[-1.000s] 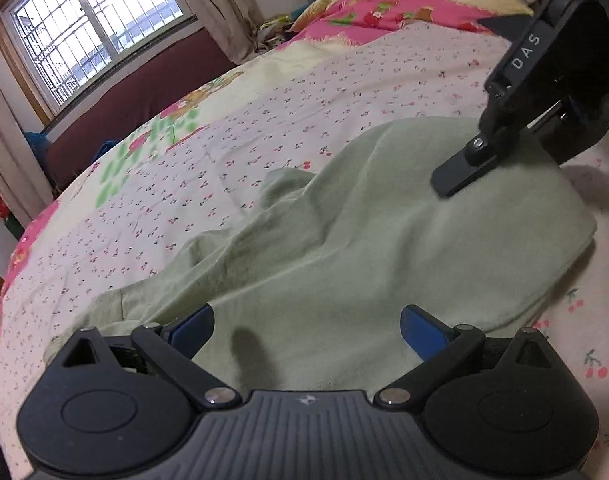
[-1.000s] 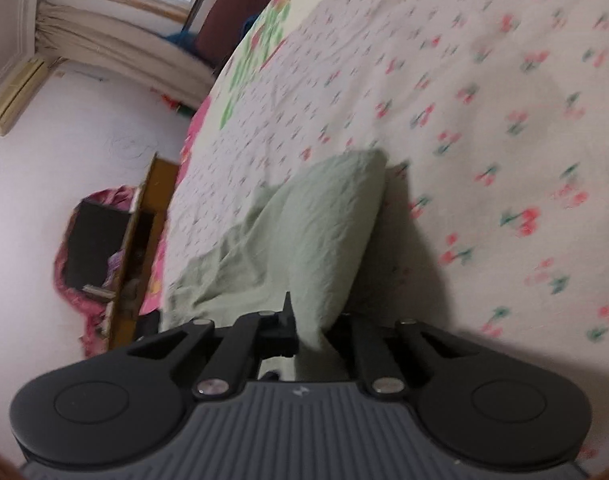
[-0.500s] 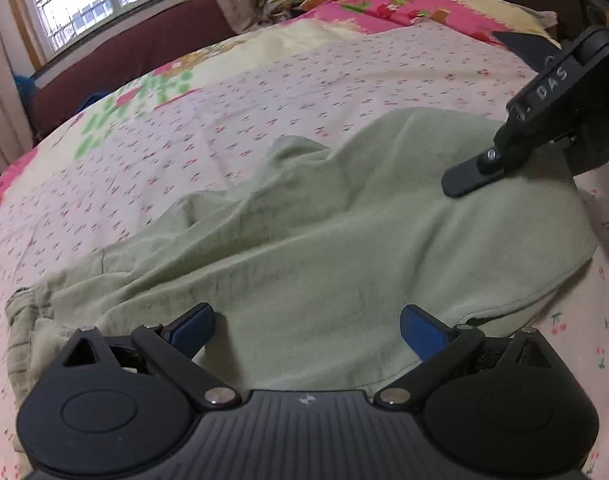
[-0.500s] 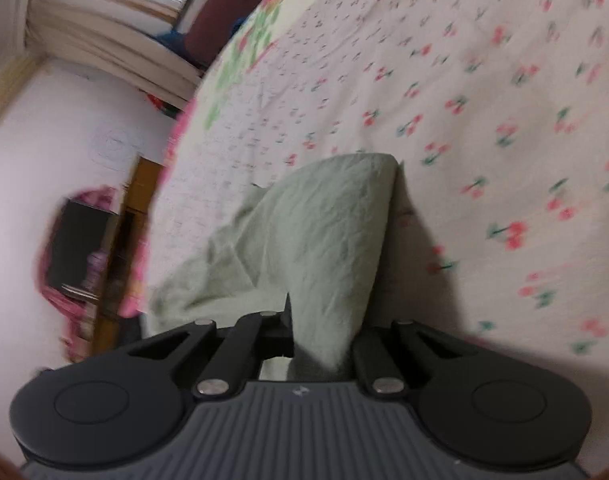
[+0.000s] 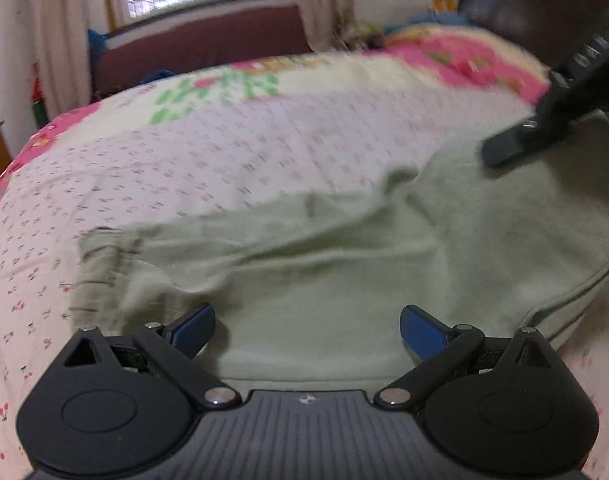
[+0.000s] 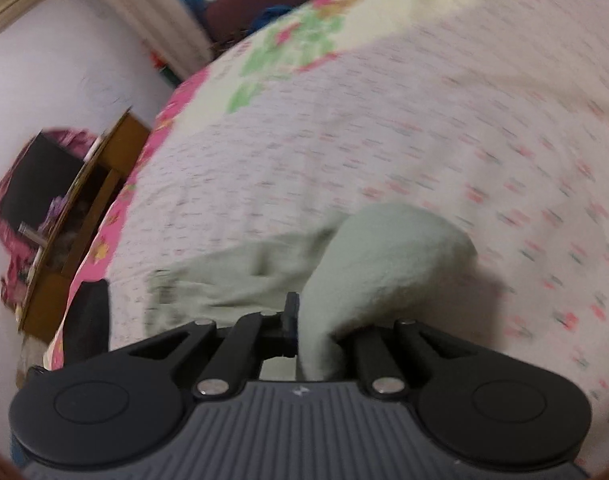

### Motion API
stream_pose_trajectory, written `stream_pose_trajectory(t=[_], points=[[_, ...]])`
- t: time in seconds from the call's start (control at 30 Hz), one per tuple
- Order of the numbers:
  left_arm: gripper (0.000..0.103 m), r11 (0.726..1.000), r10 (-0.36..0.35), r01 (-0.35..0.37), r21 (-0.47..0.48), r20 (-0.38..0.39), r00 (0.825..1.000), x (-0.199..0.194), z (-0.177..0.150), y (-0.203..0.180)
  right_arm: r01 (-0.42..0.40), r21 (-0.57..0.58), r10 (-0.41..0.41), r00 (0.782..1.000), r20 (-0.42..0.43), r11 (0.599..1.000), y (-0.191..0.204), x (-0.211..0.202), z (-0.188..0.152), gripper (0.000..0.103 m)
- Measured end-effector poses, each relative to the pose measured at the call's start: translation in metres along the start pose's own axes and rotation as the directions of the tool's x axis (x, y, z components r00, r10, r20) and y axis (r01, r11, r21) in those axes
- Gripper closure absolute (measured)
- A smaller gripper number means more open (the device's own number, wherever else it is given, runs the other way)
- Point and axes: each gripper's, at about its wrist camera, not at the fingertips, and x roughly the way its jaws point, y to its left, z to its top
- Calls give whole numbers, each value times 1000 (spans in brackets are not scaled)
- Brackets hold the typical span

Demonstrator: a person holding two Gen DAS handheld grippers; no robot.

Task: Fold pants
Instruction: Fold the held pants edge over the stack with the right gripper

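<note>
Presently: right gripper [image 6: 304, 332] pinching pale-green pants [image 5: 344, 264] on bed [image 5: 264, 140].
Fabric soft, limp; grip hems. Left gripper [image 5: 306, 330] fingers wide, empty.

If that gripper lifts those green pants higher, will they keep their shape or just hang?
Probably hang: the pale green pants already drape limply from the shut right gripper. Their wrinkled cloth looks thin and light, so the rest should likely drag across the bedspread.

Pale green pants [image 5: 344, 264] lie rumpled across the cherry-print bedsheet [image 5: 224, 152], waistband end flat at the left, the other end bunched and lifted.
</note>
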Motion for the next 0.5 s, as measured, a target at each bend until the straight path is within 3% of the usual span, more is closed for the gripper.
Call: stream_pose_trajectory(t=[0.2,0.33,0.43,0.5], points=[[0,996,39,-33,-81,77,996,-40,-16,39,-16,-198,2,998,-68,980,99,57,13,96],[0,986,105,-95,-139,64,992,-58,-34,70,-32,-273,-10,988,-151,961,142,112,-2,96],[0,975,135,-125,-185,41,990,-65,-49,88,-5,-378,-72,979,-189,926,165,146,-22,96],[0,968,144,-134,-210,31,989,-66,-56,96,17,-483,-121,975,-185,875,179,157,-39,95]])
